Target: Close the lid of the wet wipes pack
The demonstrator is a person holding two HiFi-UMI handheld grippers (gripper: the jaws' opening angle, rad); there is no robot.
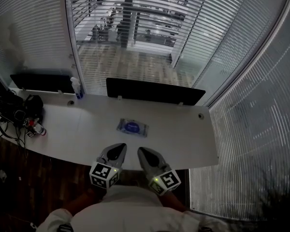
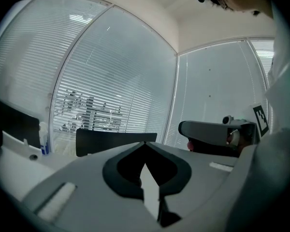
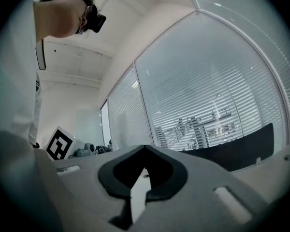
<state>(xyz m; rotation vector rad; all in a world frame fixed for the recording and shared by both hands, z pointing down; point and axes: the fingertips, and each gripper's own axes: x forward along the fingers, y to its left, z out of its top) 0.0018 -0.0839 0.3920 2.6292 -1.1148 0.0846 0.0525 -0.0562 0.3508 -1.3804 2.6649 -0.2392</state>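
The wet wipes pack (image 1: pixel 132 127) lies flat near the middle of the white desk (image 1: pixel 183 134); it is pale with a blue oval on top. It is too small to tell how its lid stands. My left gripper (image 1: pixel 120 149) and right gripper (image 1: pixel 142 152) hover side by side over the desk's near edge, both short of the pack and pointing toward it. Both are shut, with nothing between the jaws. In the left gripper view the jaws (image 2: pixel 145 143) meet at their tips, and likewise in the right gripper view (image 3: pixel 144 147). Neither gripper view shows the pack.
Two black divider panels (image 1: pixel 154 91) (image 1: pixel 41 82) stand along the desk's far edge, with a spray bottle (image 1: pixel 76 87) between them. Cables and a black bag (image 1: pixel 14 112) crowd the left end, next to a small bottle (image 1: pixel 38 128). Blinds cover the windows beyond.
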